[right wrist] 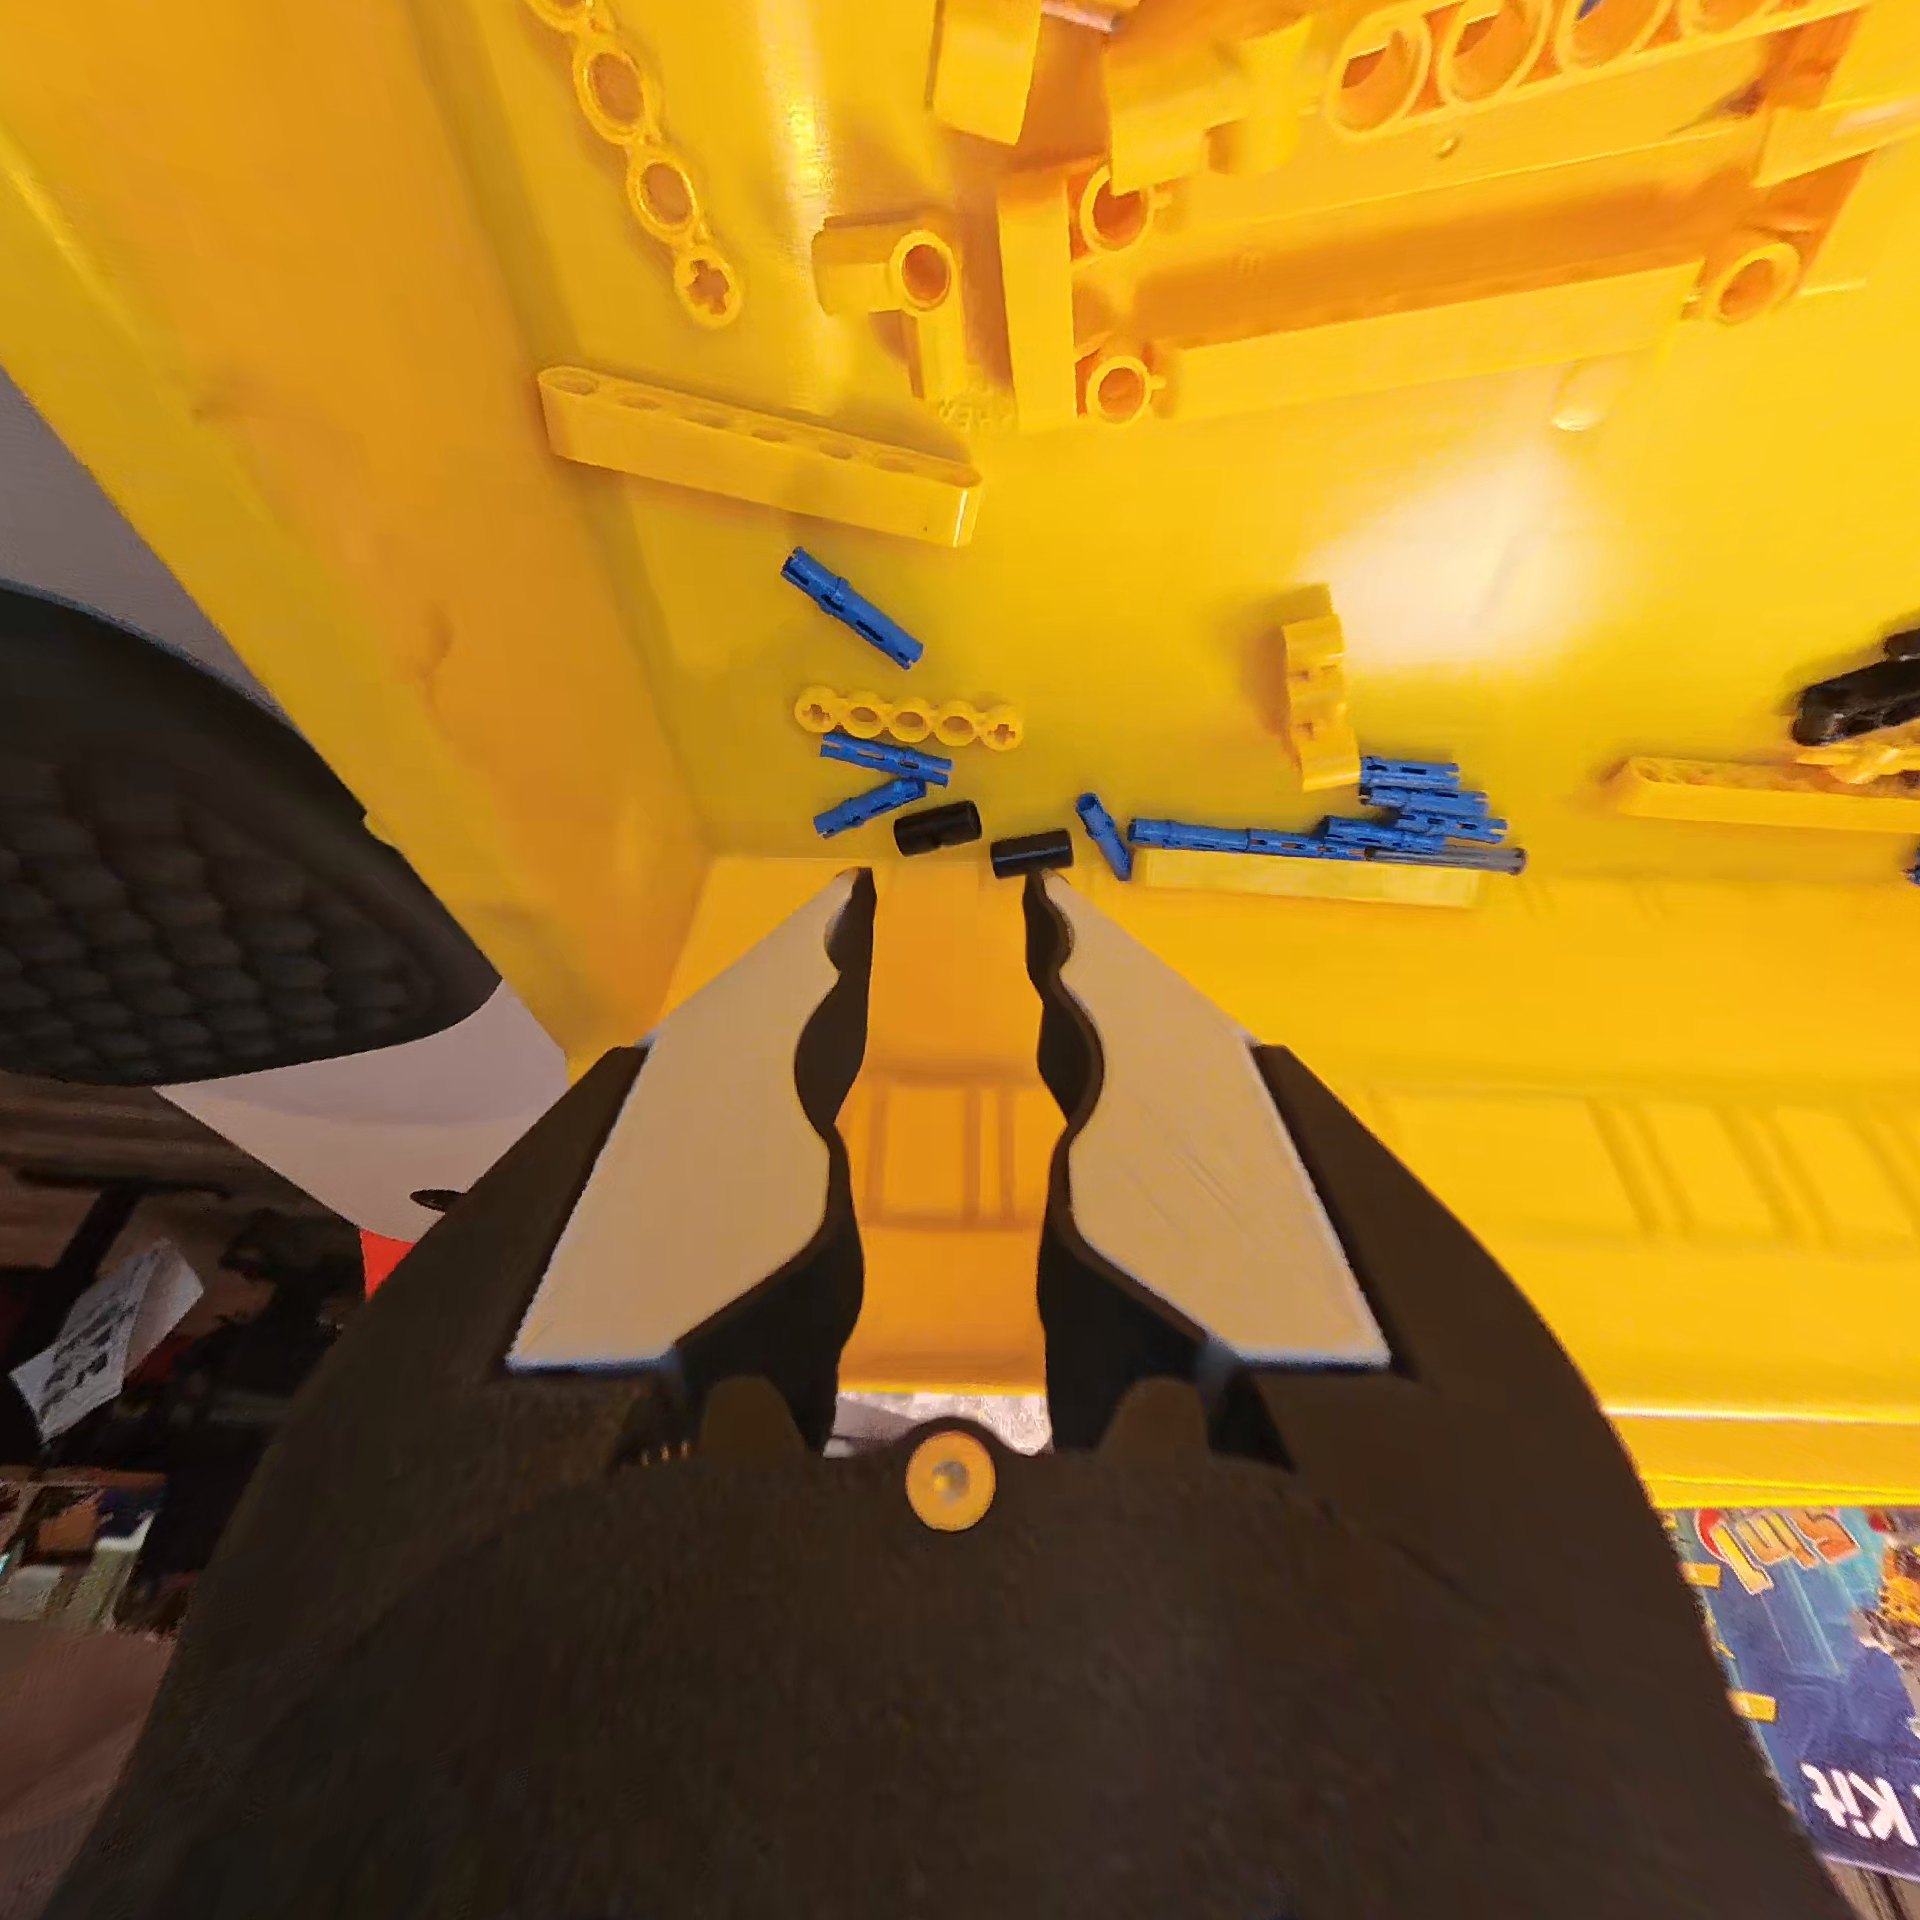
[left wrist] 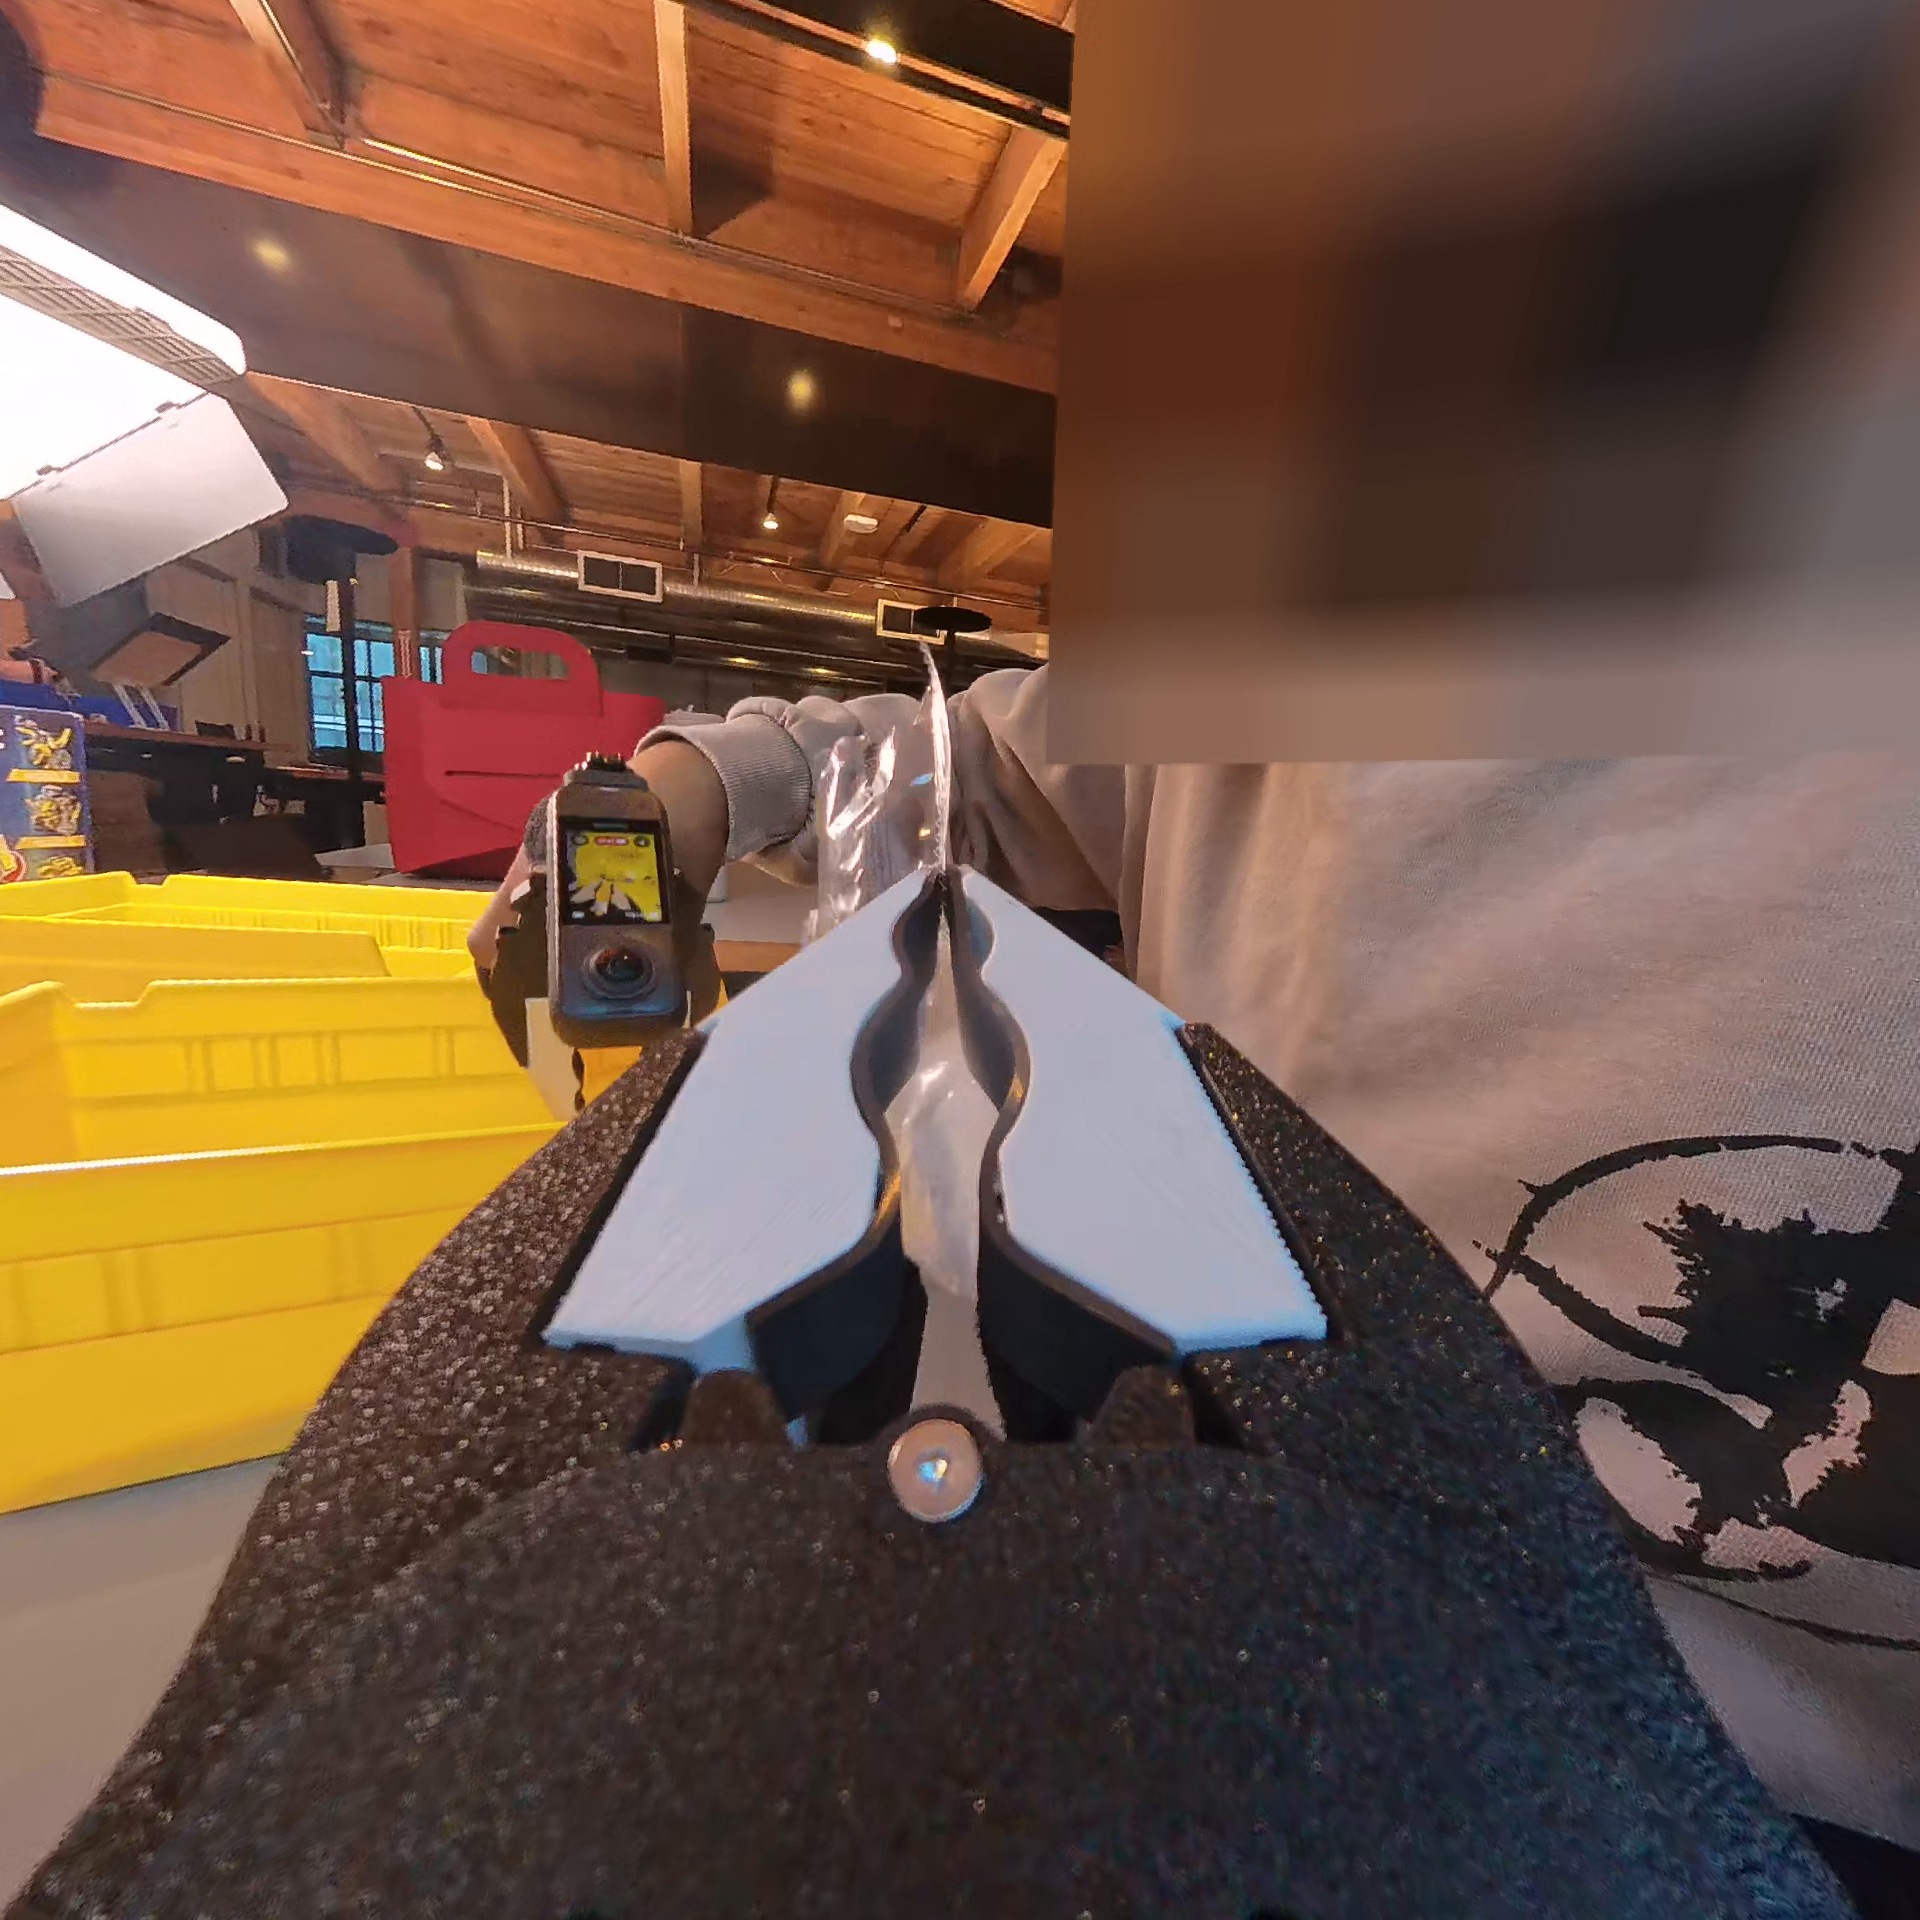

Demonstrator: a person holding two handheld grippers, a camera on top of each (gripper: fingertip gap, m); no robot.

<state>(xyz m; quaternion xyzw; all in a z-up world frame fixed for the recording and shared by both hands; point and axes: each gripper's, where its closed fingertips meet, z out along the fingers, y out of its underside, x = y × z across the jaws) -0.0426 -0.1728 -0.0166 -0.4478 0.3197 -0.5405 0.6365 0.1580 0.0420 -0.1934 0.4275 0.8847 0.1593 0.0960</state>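
Left wrist view: left claw (left wrist: 943,883) clenched on a clear plastic bag (left wrist: 883,800), which stands up from between its fingertips; beyond it the other hand (left wrist: 665,831) in a grey sleeve carries the second device with a lit camera screen (left wrist: 611,868), yellow bins (left wrist: 208,1091) to the left on the worktop (left wrist: 83,1621), a red carry box (left wrist: 499,748) behind. Right wrist view: right claw (right wrist: 948,878) released, jaws parted and holding nothing, tips over the yellow bin floor (right wrist: 1455,644) just beside two black connectors (right wrist: 982,840). Blue pins (right wrist: 1351,821) and yellow beams (right wrist: 758,452) lie scattered around.
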